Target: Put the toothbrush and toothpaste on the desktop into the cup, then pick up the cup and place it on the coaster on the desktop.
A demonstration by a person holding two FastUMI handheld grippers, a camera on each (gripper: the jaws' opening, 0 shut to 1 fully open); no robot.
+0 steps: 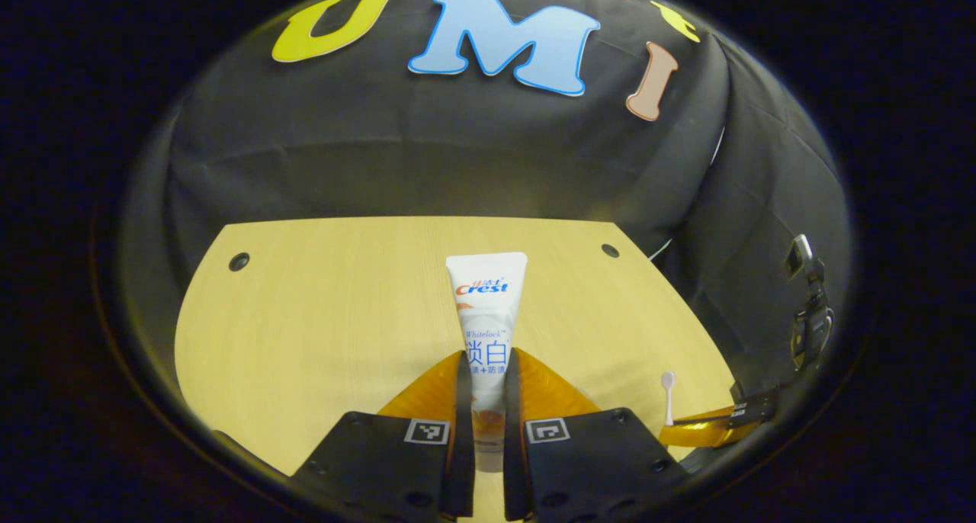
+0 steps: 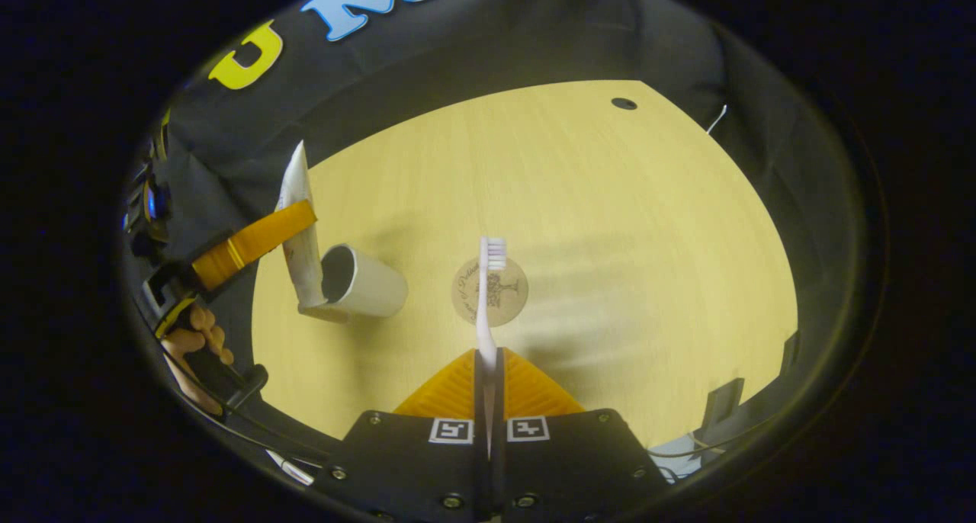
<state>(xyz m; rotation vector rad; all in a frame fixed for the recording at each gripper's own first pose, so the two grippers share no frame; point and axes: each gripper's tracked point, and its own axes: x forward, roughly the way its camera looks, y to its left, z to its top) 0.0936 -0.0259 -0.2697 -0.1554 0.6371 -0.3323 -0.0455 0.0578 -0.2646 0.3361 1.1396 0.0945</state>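
Gripping toothpaste (image 1: 486,332) in left gripper (image 1: 485,431) jaws, raised above tabletop (image 1: 320,317). Clamping toothbrush (image 2: 486,302) upright in right gripper (image 2: 488,386) jaws, over coaster (image 2: 511,294), cup (image 2: 358,283) near left edge.

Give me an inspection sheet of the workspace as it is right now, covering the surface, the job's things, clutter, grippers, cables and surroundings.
Surface: pale wood desktop with round holes near its far corners.
Job's things: toothpaste held upright in the left gripper; in the right gripper view its lower end is at the cup mouth. Toothbrush held in the right gripper, bristles up. Cup on the desktop; coaster bare beside it.
Clutter: nothing seen.
Grippers: left shut on toothpaste, right shut on toothbrush.
Cables: thin dark cable below the hand holding the left gripper.
Surroundings: black cloth wall behind the desktop.
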